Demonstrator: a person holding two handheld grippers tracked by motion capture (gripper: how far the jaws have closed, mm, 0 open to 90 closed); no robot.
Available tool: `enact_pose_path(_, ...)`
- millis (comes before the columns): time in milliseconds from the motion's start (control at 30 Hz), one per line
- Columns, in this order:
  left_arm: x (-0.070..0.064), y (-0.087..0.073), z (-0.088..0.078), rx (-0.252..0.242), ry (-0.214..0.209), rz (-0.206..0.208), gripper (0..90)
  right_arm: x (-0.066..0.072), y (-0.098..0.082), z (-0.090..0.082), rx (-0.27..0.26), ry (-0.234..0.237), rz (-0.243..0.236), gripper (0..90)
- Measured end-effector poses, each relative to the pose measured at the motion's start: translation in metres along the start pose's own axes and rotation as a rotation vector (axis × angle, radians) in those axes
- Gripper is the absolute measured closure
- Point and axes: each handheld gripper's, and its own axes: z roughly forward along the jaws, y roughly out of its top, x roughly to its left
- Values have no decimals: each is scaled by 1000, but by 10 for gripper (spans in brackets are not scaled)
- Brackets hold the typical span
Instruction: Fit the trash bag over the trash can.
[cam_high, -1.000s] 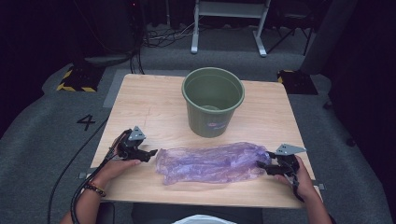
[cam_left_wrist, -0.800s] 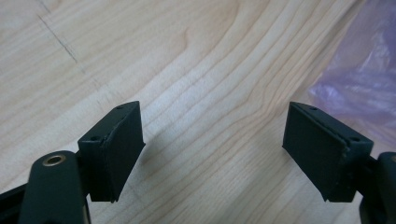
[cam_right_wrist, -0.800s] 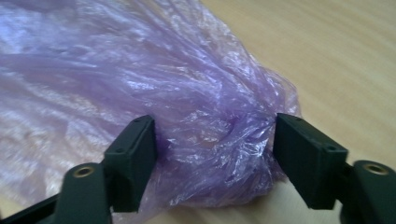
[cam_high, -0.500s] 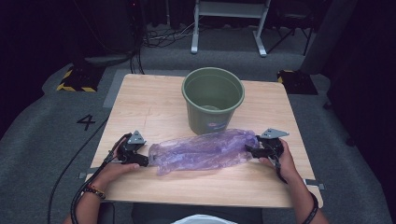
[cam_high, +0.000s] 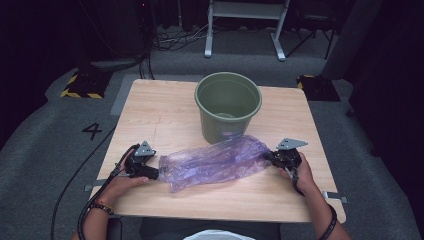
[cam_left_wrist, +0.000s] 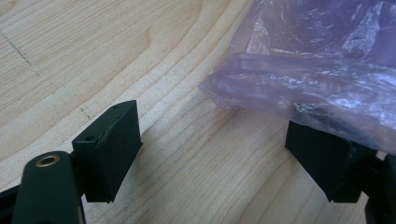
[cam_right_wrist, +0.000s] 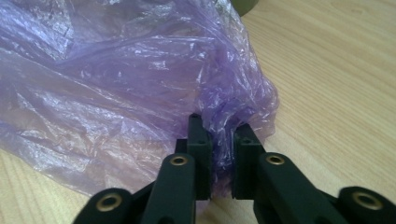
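A crumpled, see-through purple plastic bag (cam_high: 215, 162) lies across the near half of the wooden table (cam_high: 160, 110), in front of a green bucket (cam_high: 227, 107). My right gripper (cam_high: 267, 156) is at the bag's right end. In the right gripper view its jaws (cam_right_wrist: 222, 140) have just been closing and now pinch a fold of the bag (cam_right_wrist: 116, 79). My left gripper (cam_high: 156, 173) rests at the bag's left end. In the left gripper view its jaws (cam_left_wrist: 219, 154) stand wide apart on the wood, and the edge of the bag (cam_left_wrist: 317, 88) drapes over the right jaw.
The bucket stands upright just behind the bag's right half, with something pale at its bottom. A black cable (cam_high: 95, 200) trails from the left gripper off the table's near left edge. Grey carpet marked with a 4 (cam_high: 93, 131) surrounds the table.
The right gripper moved left and away from the near edge, pushing the bag's right end toward the bucket. Its jaws then closed on that end. The left gripper stayed put.
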Motion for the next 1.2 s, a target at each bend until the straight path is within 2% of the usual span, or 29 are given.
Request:
enact_pose_path(100,0,0,0,0,0,0,179,2,1,1,-5,-16,-12,836)
enact_pose_path(200,0,0,0,-1,0,1,179,4,4,-2,-46,-15,-36,838)
enact_pose_path(267,0,0,0,-1,0,1,180,5,7,-6,-71,-31,-45,838)
enact_pose_path(300,0,0,0,-1,0,1,179,5,7,-6,-71,-31,-45,838)
enact_pose_path(400,0,0,0,-3,2,0,179,5,14,-14,-128,-43,-56,831)
enact_pose_path(500,0,0,0,-3,3,1,179,4,17,-14,-135,-41,-70,816)
enact_pose_path(533,0,0,0,-3,2,1,179,3,19,-12,-123,-47,-90,794)
enact_pose_path(633,0,0,0,0,3,1,179,2,20,-7,-101,-49,-103,774)
enact_pose_path(667,0,0,0,-1,2,1,179,1,22,-4,-88,-72,-100,632)
enact_pose_path(733,-1,-1,0,-3,0,0,179,-2,25,1,-55,-100,-73,445)
enact_pose_path(767,-1,-1,0,-3,0,0,179,-2,25,1,-55,-100,-73,445)
enact_pose_path(800,-3,-1,-1,-1,-3,7,180,-2,27,1,-47,-164,-50,325)
enact_pose_path(867,-3,-1,-1,-2,-3,8,180,-1,27,-1,-57,-182,-50,302)
enact_pose_path(900,-4,-1,-1,-3,-4,10,184,2,29,-9,-85,-205,-47,280)
enact_pose_path(933,-4,-1,-1,-2,-7,11,184,2,29,-9,-85,-205,-47,280)
enact_pose_path(967,-4,-1,-1,-3,-8,18,185,5,32,-17,-105,-221,-39,277)
enact_pose_path(1133,-7,-1,-1,-1,-18,25,186,12,37,-29,-112,-225,-45,266)
enact_pose_path(1200,-8,0,0,-2,-20,26,186,22,40,-38,-131,-184,-24,264)
